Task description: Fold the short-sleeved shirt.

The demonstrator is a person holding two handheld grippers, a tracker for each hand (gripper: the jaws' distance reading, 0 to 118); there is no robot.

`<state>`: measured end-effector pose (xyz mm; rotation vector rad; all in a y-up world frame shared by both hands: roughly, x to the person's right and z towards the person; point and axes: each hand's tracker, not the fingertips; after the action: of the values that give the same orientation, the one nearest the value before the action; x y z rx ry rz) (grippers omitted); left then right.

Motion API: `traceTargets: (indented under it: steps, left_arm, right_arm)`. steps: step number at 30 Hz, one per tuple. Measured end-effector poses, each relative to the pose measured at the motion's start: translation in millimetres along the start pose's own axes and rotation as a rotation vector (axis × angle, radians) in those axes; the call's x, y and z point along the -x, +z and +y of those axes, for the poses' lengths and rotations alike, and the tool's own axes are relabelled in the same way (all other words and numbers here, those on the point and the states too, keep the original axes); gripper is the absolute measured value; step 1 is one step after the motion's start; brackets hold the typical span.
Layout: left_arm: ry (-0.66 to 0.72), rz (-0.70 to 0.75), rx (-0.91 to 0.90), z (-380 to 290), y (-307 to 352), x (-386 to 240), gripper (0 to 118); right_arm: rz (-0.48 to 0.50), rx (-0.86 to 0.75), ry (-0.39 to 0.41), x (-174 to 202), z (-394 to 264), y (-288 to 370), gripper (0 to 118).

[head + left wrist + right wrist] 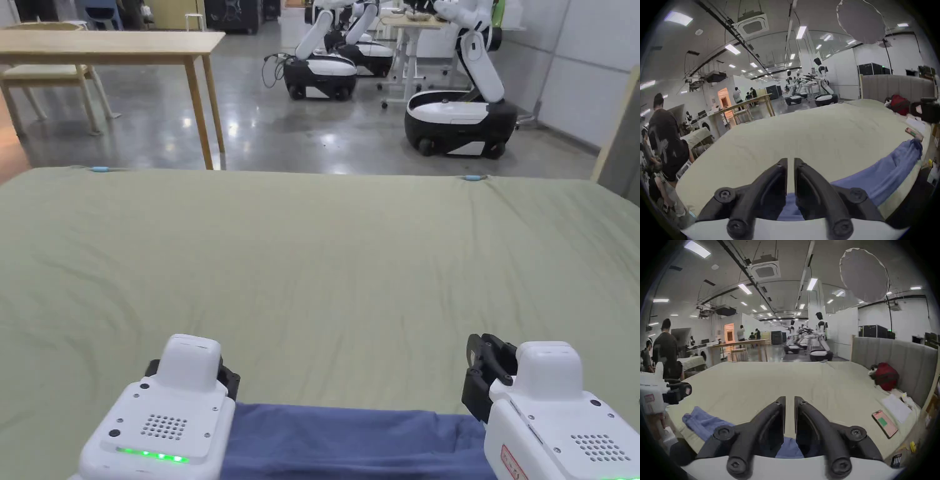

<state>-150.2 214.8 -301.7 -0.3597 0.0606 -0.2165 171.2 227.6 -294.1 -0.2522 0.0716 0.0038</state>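
Observation:
A blue short-sleeved shirt (350, 440) lies bunched along the near edge of the olive-green sheet (312, 262), stretched between my two grippers. The left gripper (187, 375) sits at its left end. In the left gripper view its jaws (790, 162) stand nearly together with blue cloth (791, 206) pinched low between them, and the shirt (883, 172) trails right. The right gripper (487, 369) sits at the right end. In the right gripper view its jaws (789, 400) are likewise close on blue cloth (789, 447), and the shirt (705, 420) runs left toward the other gripper (679, 392).
A phone (884, 425), papers (896, 408) and a red bag (886, 378) lie at the sheet's right side by a grey padded board (899, 356). Beyond the far edge stand a wooden table (112, 44) and wheeled robots (462, 119). A person (664, 129) stands left.

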Motion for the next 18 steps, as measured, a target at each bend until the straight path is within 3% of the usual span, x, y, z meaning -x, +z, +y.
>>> traceTargets:
  steps: [1,4,7,9,10,11,12,16,18]
  left_arm:
    - [-0.034,0.013,-0.021,-3.8,2.6,-0.4,8]
    - [-0.016,-0.013,0.009,-7.2,7.0,20.2,8]
    - [0.139,-0.057,0.071,-20.7,11.4,66.4,9]
    - [0.275,-0.078,0.121,-37.7,11.9,108.0,16]
    - [0.368,-0.101,0.164,-47.8,10.6,129.9,44]
    - [0.46,-0.141,0.233,-58.4,7.6,151.4,82]
    - [0.553,-0.178,0.27,-73.4,7.3,171.2,104]
    - [0.716,-0.192,0.355,-120.1,-0.1,212.6,114]
    - [0.949,-0.342,0.434,-139.2,-10.1,210.6,114]
  right_arm:
    - [0.045,0.024,-0.013,0.0,0.5,-1.0,13]
    - [0.029,0.013,0.022,5.5,2.9,2.7,13]
    - [0.03,0.005,0.005,8.4,7.2,8.2,13]
    - [0.036,0.002,-0.018,12.5,6.9,13.3,13]
    - [0.038,0.0,-0.024,14.7,5.5,14.9,13]
    - [0.038,-0.006,-0.029,17.0,3.3,16.3,13]
    - [0.042,-0.008,-0.036,18.5,0.4,17.3,13]
    - [0.062,0.028,-0.053,24.0,-7.2,14.4,13]
    - [0.063,0.04,-0.053,23.9,-7.9,13.3,13]
